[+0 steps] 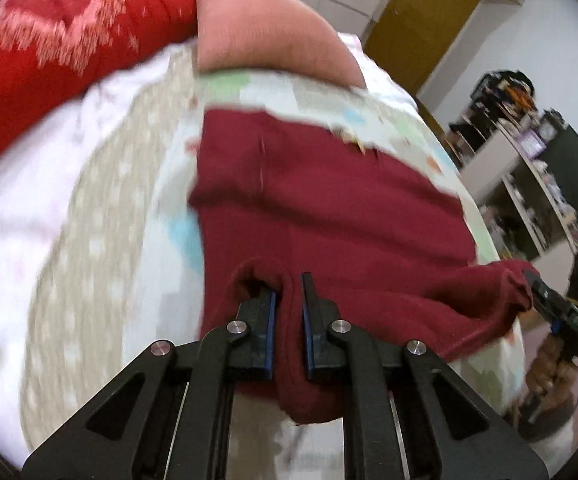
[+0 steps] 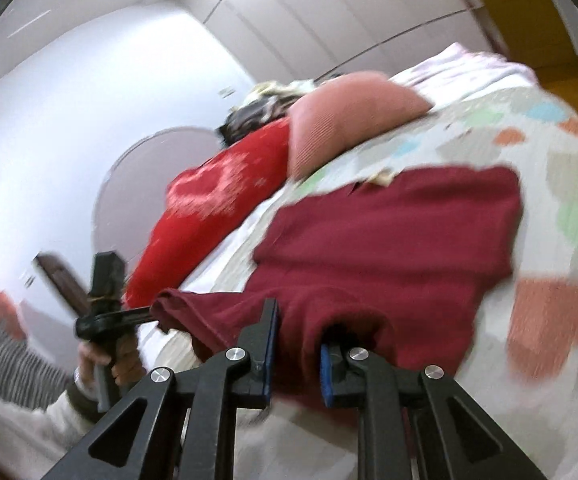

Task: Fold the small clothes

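Note:
A maroon garment (image 1: 329, 208) lies spread on a patterned bedspread (image 1: 137, 208); it also shows in the right wrist view (image 2: 389, 240). My left gripper (image 1: 289, 300) is shut on the garment's near edge, cloth bunched between its blue pads. My right gripper (image 2: 299, 332) is shut on the other near corner of the same garment. Each gripper shows in the other's view, the right one (image 1: 529, 280) at the right, the left one (image 2: 149, 314) at the left, both pinching the maroon cloth and lifting its near edge.
A bright red patterned garment (image 1: 49, 52) and a pink folded cloth (image 1: 269, 28) lie at the far side of the bed, with a dark pile (image 2: 257, 112) behind. Shelves (image 1: 529, 184) stand at the right, a yellow door (image 1: 421, 12) beyond.

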`<state>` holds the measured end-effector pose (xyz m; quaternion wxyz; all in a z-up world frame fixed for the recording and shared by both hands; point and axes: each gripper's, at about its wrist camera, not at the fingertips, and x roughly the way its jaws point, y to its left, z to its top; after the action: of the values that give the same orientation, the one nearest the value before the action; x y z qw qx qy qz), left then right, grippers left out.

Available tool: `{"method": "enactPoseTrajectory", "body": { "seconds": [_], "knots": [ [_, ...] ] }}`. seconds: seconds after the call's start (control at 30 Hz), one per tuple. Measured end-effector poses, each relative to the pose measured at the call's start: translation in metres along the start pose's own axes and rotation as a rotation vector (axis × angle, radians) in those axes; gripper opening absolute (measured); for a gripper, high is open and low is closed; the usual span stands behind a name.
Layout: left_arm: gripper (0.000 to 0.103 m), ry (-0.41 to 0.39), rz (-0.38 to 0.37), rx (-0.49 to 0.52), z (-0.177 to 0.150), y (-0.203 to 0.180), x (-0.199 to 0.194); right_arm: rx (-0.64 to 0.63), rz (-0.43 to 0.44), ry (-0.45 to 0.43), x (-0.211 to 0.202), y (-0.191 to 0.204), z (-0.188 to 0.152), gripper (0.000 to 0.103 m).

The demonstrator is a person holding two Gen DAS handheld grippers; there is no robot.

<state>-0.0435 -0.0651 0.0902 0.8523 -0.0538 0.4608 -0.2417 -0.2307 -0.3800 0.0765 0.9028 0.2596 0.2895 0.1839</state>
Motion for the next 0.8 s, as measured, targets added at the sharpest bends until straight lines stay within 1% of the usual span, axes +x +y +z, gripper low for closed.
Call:
{"method": "enactPoseTrajectory", "body": {
  "seconds": [0.03,0.07,0.17,0.23,0.3,0.4,0.47,0.5,0.53,0.57,0.63,0.67,0.7,0.77,0.8],
  "knots": [
    [0.009,-0.01,0.016,0.0,0.014,0.003,0.008,0.004,-0.027,-0.009,0.009,-0.008,0.015,0.016],
    [0.009,-0.019,0.031,-0.006,0.027,0.003,0.017,0.009,-0.035,-0.012,0.013,-0.015,0.025,0.016],
    [0.009,-0.017,0.064,-0.017,0.066,0.007,0.052,0.011,-0.079,-0.017,0.034,-0.033,0.059,0.016],
    [0.009,-0.008,0.085,-0.019,0.08,0.007,0.07,0.028,-0.09,-0.014,0.049,-0.046,0.079,0.016],
    [0.009,-0.003,0.101,-0.026,0.093,0.007,0.087,0.047,-0.122,-0.015,0.061,-0.057,0.093,0.016],
    [0.009,0.005,0.09,-0.045,0.108,0.013,0.105,0.107,-0.151,-0.025,0.079,-0.083,0.108,0.016],
    [0.013,0.013,0.059,-0.103,0.12,0.025,0.116,0.181,-0.175,0.002,0.095,-0.104,0.11,0.018],
    [0.015,0.016,0.036,-0.118,0.123,0.028,0.118,0.21,-0.193,0.027,0.103,-0.114,0.112,0.024],
    [0.016,0.024,0.011,-0.126,0.129,0.029,0.121,0.236,-0.204,0.044,0.107,-0.123,0.113,0.027],
    [0.016,0.039,-0.009,-0.124,0.134,0.031,0.123,0.251,-0.198,0.043,0.108,-0.127,0.115,0.029],
    [0.016,0.05,-0.01,-0.105,0.138,0.027,0.121,0.28,-0.181,0.019,0.1,-0.129,0.115,0.032],
    [0.017,0.048,-0.011,-0.091,0.141,0.026,0.119,0.287,-0.182,-0.001,0.092,-0.127,0.114,0.043],
    [0.017,0.047,-0.013,-0.087,0.142,0.025,0.119,0.285,-0.201,-0.029,0.084,-0.125,0.115,0.055],
    [0.017,0.053,-0.018,-0.09,0.145,0.025,0.118,0.272,-0.235,-0.086,0.064,-0.12,0.116,0.064],
    [0.022,0.054,-0.024,-0.091,0.145,0.024,0.117,0.264,-0.234,-0.107,0.055,-0.119,0.119,0.064]
  ]
}}
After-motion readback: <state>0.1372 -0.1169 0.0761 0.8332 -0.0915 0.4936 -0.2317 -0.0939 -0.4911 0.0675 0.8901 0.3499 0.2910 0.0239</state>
